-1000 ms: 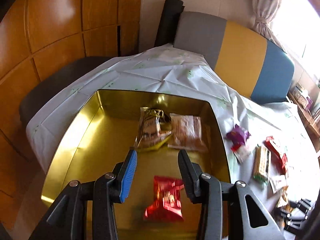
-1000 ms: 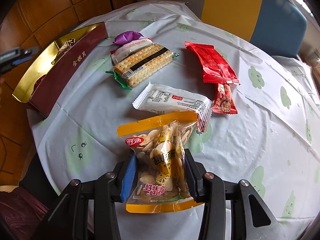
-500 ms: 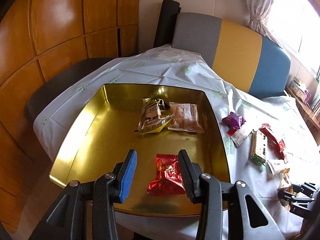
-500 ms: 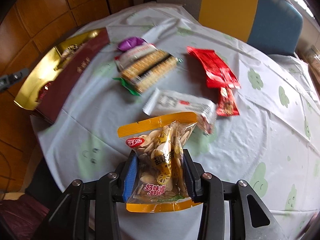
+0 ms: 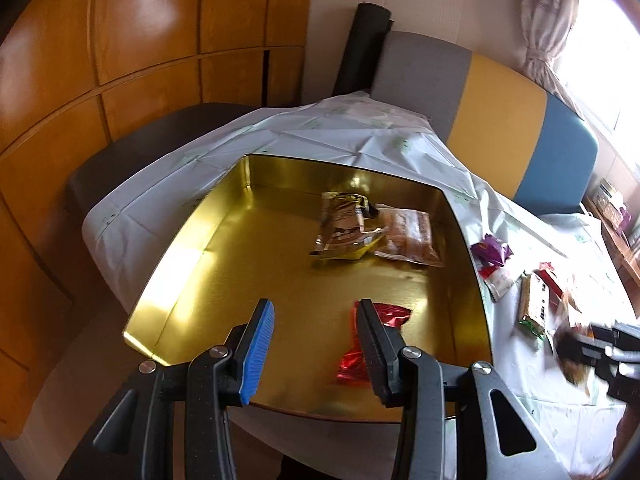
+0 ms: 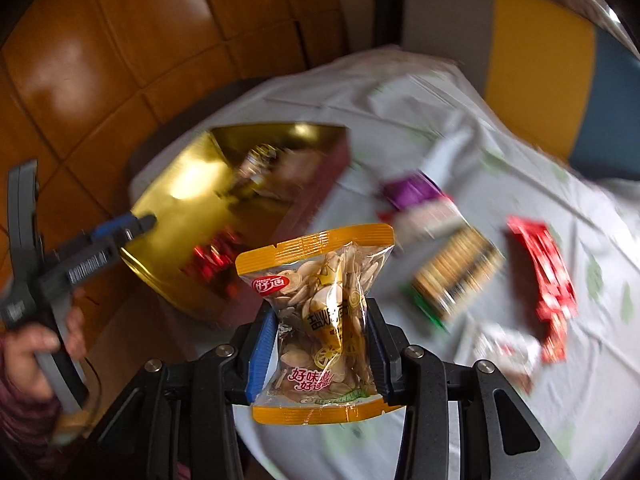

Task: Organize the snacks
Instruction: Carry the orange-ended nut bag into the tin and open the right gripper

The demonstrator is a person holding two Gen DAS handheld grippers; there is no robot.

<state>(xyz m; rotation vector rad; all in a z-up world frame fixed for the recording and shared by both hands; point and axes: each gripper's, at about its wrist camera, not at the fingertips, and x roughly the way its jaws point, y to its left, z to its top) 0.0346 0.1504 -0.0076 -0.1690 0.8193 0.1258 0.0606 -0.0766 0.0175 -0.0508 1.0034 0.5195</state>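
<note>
My right gripper (image 6: pixel 320 344) is shut on a clear yellow-edged bag of seeds (image 6: pixel 320 304) and holds it in the air, right of the gold tin box (image 6: pixel 192 196). My left gripper (image 5: pixel 314 346) is open and empty, above the near edge of the gold tin box (image 5: pixel 224 260). In the box lie a red packet (image 5: pixel 378 322), a gold-brown packet (image 5: pixel 340 230) and a clear biscuit packet (image 5: pixel 408 236). On the tablecloth lie a purple packet (image 6: pixel 412 192), a cracker pack (image 6: pixel 456 272) and red packets (image 6: pixel 548 276).
The round table has a white cloth (image 5: pixel 320 136). A grey, yellow and blue bench back (image 5: pixel 500 116) stands behind it. Wood panelling (image 5: pixel 120 60) runs along the left. The right gripper shows blurred at the right in the left wrist view (image 5: pixel 596 352).
My right gripper has lifted the seed bag and swung left toward the gold box. My left gripper has drawn back from the box, still open.
</note>
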